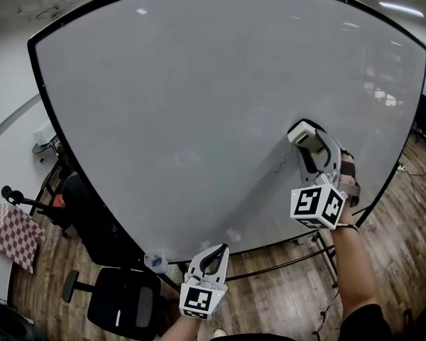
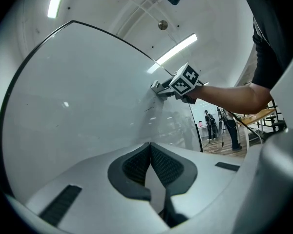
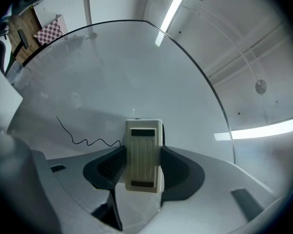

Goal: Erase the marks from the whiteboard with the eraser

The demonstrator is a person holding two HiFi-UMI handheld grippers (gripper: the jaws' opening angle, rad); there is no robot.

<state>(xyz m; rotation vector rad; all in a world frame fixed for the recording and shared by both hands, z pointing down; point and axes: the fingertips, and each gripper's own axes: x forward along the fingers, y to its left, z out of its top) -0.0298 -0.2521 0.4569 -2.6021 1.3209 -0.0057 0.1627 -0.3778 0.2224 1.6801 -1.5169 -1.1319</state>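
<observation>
Board: I see a large glossy whiteboard (image 1: 199,105) in a thin black frame, mostly blank.
Mark: a thin black squiggle (image 3: 88,139) ends just beside the eraser.
Eraser: the cream plastic block (image 3: 144,135) is rectangular with a ribbed back and sits against the board's lower right.
Right gripper (image 3: 142,156): my dark textured jaws are clamped on the eraser's sides.
Left gripper (image 2: 150,149): the jaws are closed together with nothing between them, low near the board's bottom edge.
Room: there is a brown wood-plank floor (image 1: 284,297), a black office chair (image 1: 121,300) and a checkered cloth (image 1: 13,233) at the left.
</observation>
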